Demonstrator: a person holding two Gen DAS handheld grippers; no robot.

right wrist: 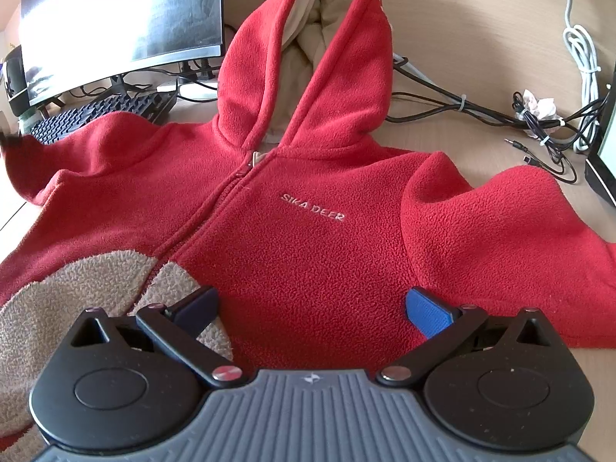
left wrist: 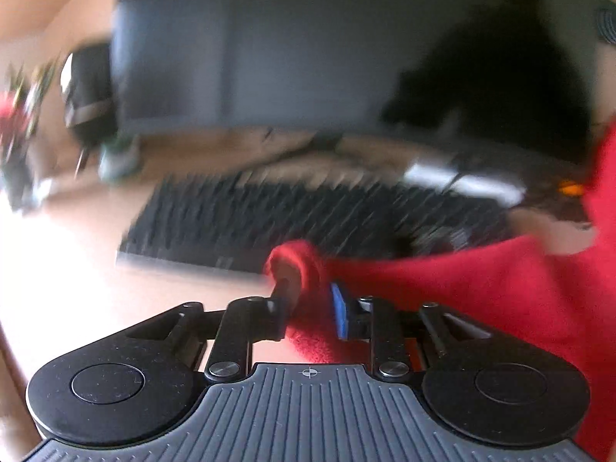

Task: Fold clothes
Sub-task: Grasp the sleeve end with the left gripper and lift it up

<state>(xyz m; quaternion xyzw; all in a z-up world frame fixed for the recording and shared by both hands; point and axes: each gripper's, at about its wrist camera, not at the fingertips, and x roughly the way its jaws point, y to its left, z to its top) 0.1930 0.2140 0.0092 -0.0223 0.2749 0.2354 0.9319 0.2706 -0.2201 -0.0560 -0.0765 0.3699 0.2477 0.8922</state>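
Observation:
A small red fleece hoodie (right wrist: 308, 208) with a beige hood lining and a beige patch (right wrist: 77, 292) lies front up on the wooden desk, zipper closed. My right gripper (right wrist: 312, 308) is open and empty just above its lower chest. My left gripper (left wrist: 308, 300) is shut on the cuff of the hoodie's sleeve (left wrist: 442, 277), held above the desk in a blurred view. That sleeve end shows at the left edge of the right wrist view (right wrist: 23, 165). The other sleeve (right wrist: 519, 231) lies flat at the right.
A black keyboard (left wrist: 288, 215) and a monitor (right wrist: 123, 19) stand at the desk's far left. Black and white cables (right wrist: 539, 123) and crumpled paper (right wrist: 539, 104) lie at the right. A second screen's edge (right wrist: 606, 142) is at the far right.

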